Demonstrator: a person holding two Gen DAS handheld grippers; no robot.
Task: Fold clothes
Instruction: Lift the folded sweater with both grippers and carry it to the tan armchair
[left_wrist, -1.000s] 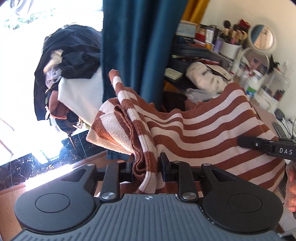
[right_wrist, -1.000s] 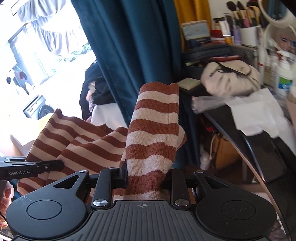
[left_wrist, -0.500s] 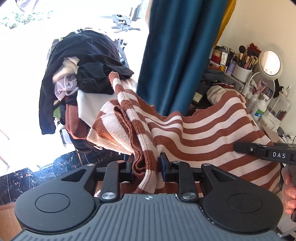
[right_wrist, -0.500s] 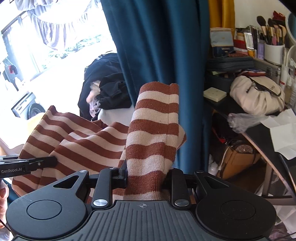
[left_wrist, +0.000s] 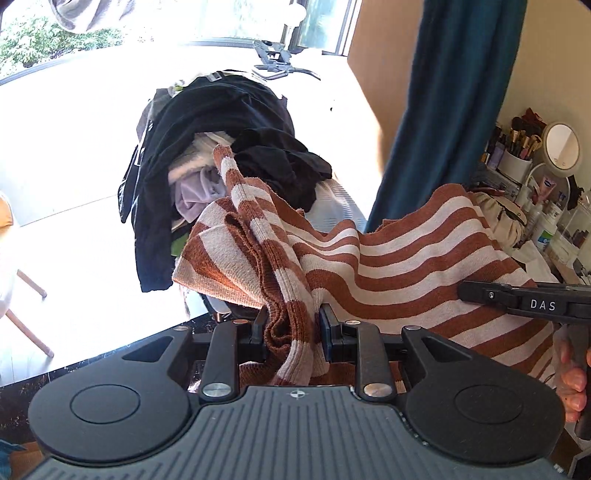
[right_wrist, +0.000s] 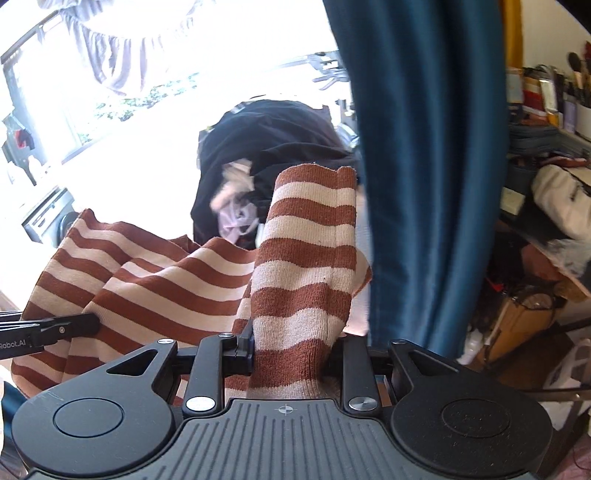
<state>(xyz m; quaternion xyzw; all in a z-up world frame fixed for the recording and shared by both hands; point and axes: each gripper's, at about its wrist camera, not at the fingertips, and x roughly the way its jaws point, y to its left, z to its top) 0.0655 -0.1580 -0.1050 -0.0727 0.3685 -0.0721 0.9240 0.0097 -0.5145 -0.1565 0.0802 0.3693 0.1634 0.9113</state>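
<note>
Swept sideways across the room with nothing let go. Compared with a second ago, shows the teal curtain (left_wrist: 454, 110) shifted well toward the right of both wrist views, and the heap of dark clothes (left_wrist: 221, 118) brought from the left edge to the middle, now straight behind the load. Pushes the cluttered vanity with its round mirror (left_wrist: 561, 146) out to the far right rim.

Hangs in the air meanwhile, resting on no surface: the striped sweater (left_wrist: 406, 258), slung as a sagging sheet between the two tools, with the same drape and the same bunching as before.

Stays clenched on a thick gathered fold of that knit: the left gripper (left_wrist: 290, 325), jaws narrow, cloth spilling out on both sides of the pads. Stays clamped likewise on the striped sleeve (right_wrist: 310, 236): the right gripper (right_wrist: 295, 343), with the cuff end standing up above the jaws. No slip visible at either pinch.

Seen at the lower right edge of the left view: part of the right hand (left_wrist: 572, 376), wrapped round its handle.

Reads as a carry, not a fold: no crease made yet and no flat place in sight in either view. Probably calls next for a clear surface on which to lay the garment out.
</note>
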